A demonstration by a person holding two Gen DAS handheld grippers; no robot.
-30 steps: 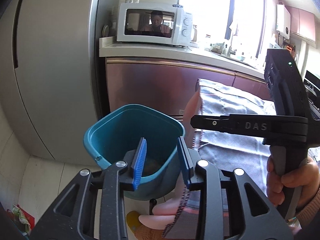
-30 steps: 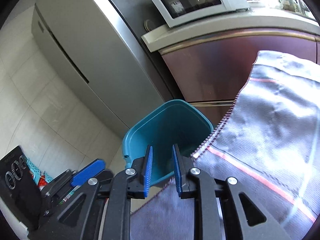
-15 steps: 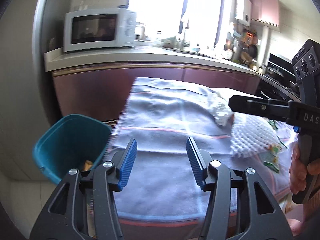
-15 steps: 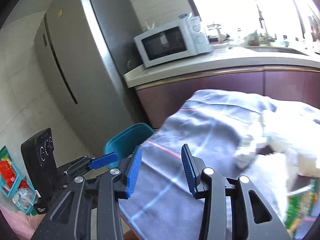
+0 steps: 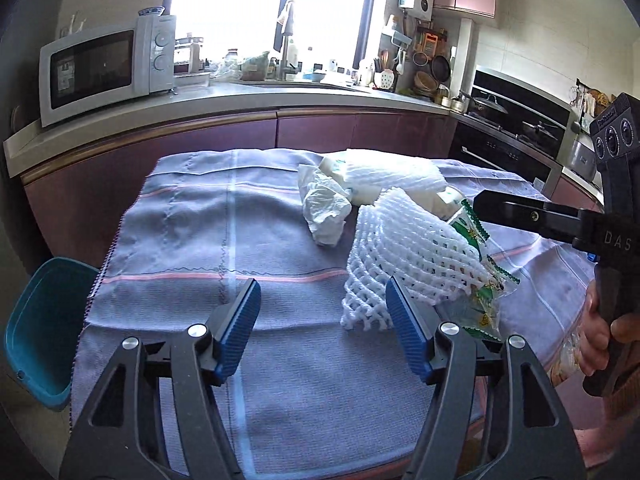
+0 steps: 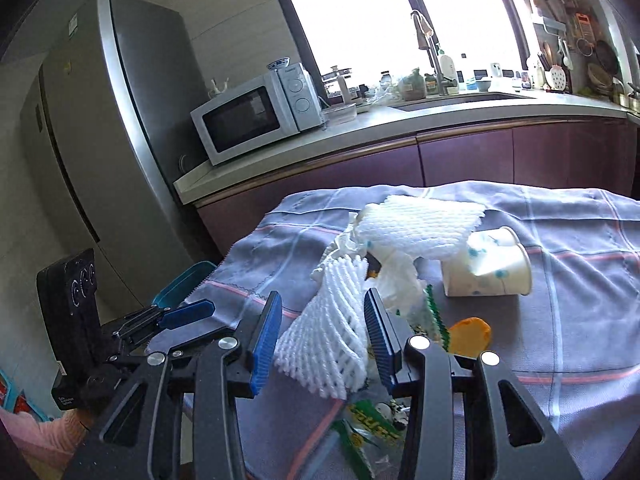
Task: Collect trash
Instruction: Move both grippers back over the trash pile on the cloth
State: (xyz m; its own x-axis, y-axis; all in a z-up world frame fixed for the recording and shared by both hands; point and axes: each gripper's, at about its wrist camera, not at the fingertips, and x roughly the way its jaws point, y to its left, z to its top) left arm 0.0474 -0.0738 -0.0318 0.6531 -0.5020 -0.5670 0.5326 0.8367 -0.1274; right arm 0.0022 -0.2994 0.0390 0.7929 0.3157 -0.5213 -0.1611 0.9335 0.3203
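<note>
Woven grey-lilac tablecloth point(image 5: 192, 220) with pink stripes covers the table; a smooth teal plastic bin point(image 5: 36, 320) stands off its left edge. Heaped mid-cloth: white foam fruit netting point(image 6: 324, 328), a lattice sleeve whose long axis runs toward the right gripper point(image 6: 320, 332), crumpled tissue point(image 5: 326, 208), and paper cups point(image 6: 488, 268) on their sides, mouths rightward. Left gripper point(image 5: 324, 316): jaws just widening, empty. Right jaws parted, straddling the netting without pressing.

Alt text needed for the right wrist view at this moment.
The right claw, open, frames a white foam net among trash on a grey-clothed table: a crushed paper cup, crumpled tissue and green wrappers. The teal bin sits off the table's left edge.
</note>
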